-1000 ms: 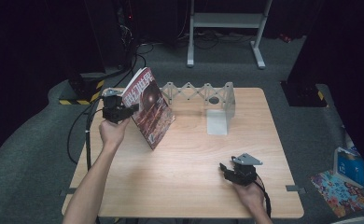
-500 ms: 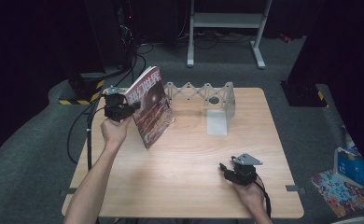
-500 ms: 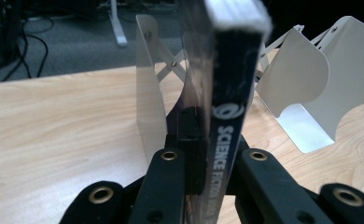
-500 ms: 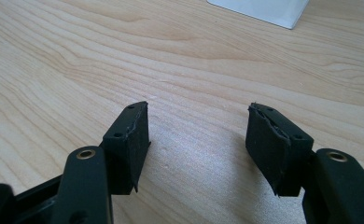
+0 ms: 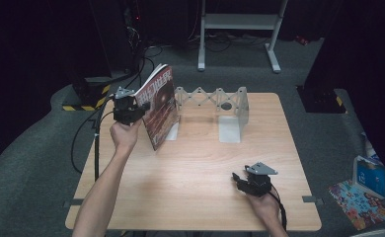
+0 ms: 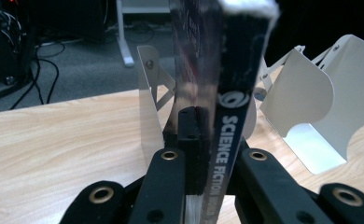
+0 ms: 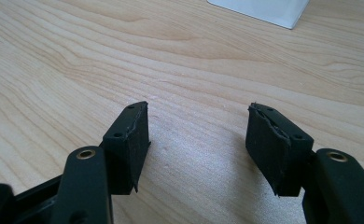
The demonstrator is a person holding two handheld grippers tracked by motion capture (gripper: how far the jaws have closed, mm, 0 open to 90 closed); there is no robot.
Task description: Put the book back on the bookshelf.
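The left gripper [image 5: 131, 109] is clamped on a magazine [image 5: 158, 111] near its spine, holding it upright over the table's [image 5: 190, 187] back left, just beside the white folding rack [image 5: 215, 98]. I'd keep it vertical and lower it between two dividers. The right gripper [image 5: 247, 181] rests near the front edge, jaws apart, nothing in them. The cover's too blurry to read.
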